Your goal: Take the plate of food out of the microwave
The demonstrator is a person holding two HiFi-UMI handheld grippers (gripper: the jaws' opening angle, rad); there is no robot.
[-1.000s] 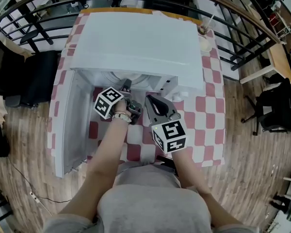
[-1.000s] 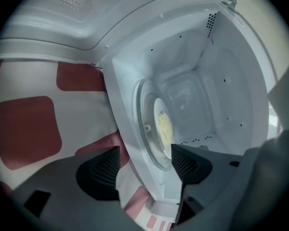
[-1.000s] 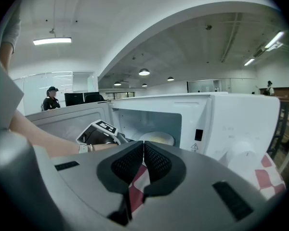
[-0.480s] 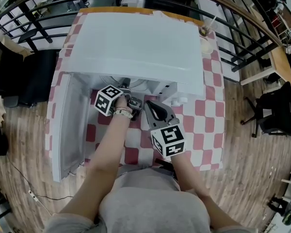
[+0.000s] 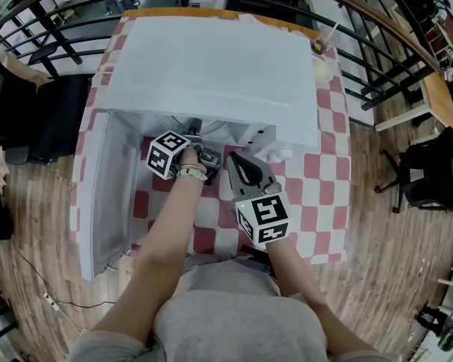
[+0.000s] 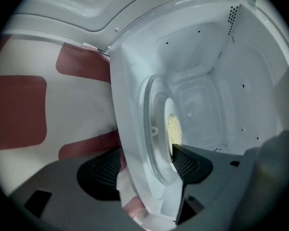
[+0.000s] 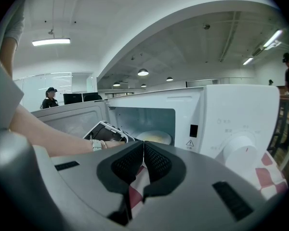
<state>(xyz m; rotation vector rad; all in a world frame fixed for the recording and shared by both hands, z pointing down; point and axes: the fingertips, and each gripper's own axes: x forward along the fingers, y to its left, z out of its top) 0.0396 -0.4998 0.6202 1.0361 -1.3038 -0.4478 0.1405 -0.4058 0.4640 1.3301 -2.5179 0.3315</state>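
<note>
Microwave (image 5: 211,59): door open. Plate (image 6: 156,129) with yellow food (image 6: 173,129) lies inside on the floor.
Left gripper (image 6: 144,166): reaching in, jaws spread astride the plate's near rim and the sill.
Right gripper (image 7: 143,160): outside the opening, pressed together, empty.

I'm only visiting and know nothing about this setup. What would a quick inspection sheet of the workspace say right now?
Surface: table in red-and-white checked cloth, with a microwave on it.
Job's things: door open; plate with food inside.
Clutter: cup with straw, far right corner.
Grippers: left hand-held gripper open at the plate's rim; right hand-held gripper shut, empty, outside.
Cables: thin cable on the floor.
Surroundings: railing, chair.
</note>
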